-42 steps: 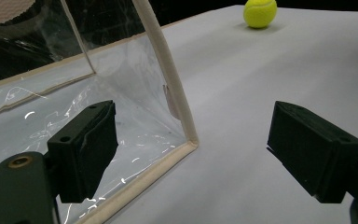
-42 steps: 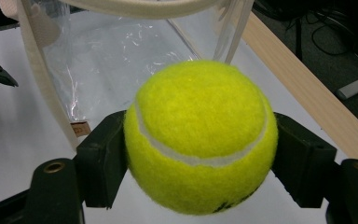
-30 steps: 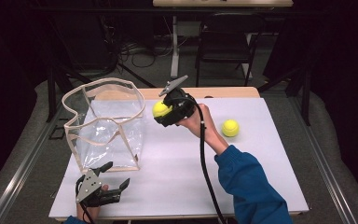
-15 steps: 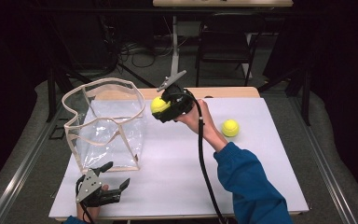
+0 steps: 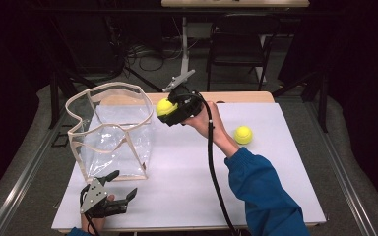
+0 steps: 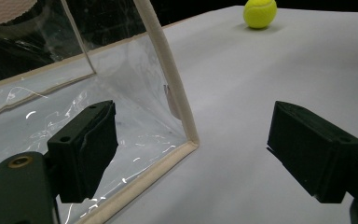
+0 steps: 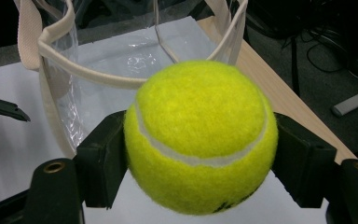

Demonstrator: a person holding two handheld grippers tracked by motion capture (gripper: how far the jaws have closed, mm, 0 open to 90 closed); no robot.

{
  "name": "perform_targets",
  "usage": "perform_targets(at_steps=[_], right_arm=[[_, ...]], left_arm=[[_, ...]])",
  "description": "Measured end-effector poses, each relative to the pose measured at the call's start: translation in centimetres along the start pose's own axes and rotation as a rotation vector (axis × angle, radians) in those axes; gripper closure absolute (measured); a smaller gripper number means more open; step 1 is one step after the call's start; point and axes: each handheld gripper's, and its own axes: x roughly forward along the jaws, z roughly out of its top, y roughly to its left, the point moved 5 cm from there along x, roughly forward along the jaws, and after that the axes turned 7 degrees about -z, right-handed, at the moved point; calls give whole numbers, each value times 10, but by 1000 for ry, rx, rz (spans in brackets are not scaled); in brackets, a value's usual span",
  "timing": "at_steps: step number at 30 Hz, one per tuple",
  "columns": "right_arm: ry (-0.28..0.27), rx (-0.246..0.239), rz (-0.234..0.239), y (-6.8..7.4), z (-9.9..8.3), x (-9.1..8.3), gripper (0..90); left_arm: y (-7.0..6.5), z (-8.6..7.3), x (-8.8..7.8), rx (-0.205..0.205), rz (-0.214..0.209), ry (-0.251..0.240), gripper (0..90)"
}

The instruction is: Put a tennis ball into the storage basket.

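Above white table (image 5: 275, 187), right gripper (image 5: 170, 109) clamps tennis ball (image 7: 200, 135) beside clear bag (image 5: 110, 135).

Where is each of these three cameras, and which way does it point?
High view: above the table, looking forward and down; both forearms, left gripper, right gripper.
Left gripper view: on that gripper, along open jaws at the bag corner.
Right gripper view: along jaws clamping a ball, toward the bag.
Shared: the high and left gripper views both show the second ball.
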Motion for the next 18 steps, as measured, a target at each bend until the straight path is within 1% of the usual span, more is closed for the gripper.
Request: perform_targets(at_steps=[12,18], right_arm=[[-46,5,-1,0,13,-6,260],[-56,2,-2,2,18,-6,260]], left_arm=[[0,0,0,2,-1,-2,158],[0,0,0,2,0,-3,158]])
